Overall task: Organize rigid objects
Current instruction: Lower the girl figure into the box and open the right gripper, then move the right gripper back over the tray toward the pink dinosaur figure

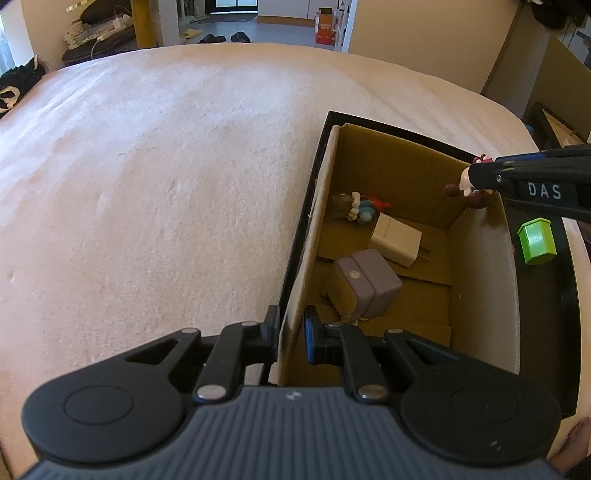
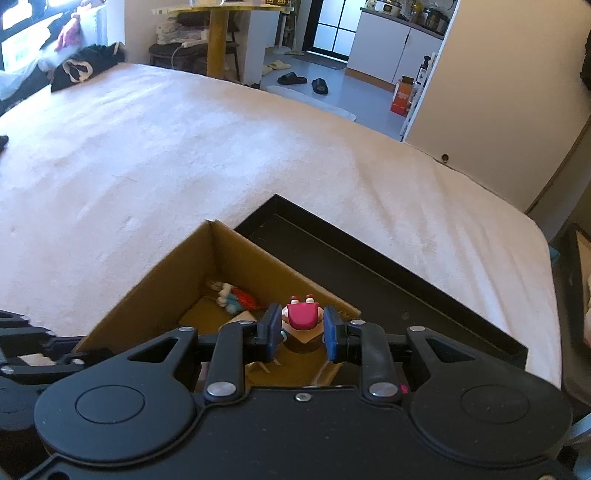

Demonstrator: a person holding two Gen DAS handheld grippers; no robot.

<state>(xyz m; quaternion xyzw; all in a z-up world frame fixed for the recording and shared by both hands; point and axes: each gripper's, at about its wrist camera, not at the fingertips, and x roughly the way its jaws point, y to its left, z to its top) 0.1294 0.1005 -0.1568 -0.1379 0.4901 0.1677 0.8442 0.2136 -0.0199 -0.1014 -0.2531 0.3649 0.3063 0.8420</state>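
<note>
A wide bed covered with a pale pink plush blanket [image 2: 221,155] fills most of both views. Beyond its far edge, a round yellow table on a thick yellow post [image 2: 218,40] stands on the grey floor, with folded white and dark cloth stacked on a low shelf [image 2: 177,40] beside it. A heap of black and white clothing [image 2: 81,70] lies at the bed's far left corner. Two pairs of black slippers [image 1: 225,37] and a pale pair [image 1: 191,33] sit on the floor near a dark glazed door [image 2: 332,29]. White kitchen cabinets [image 2: 388,51] line the far wall, and an orange carton [image 2: 402,94] stands by a cream partition wall [image 2: 498,92].
</note>
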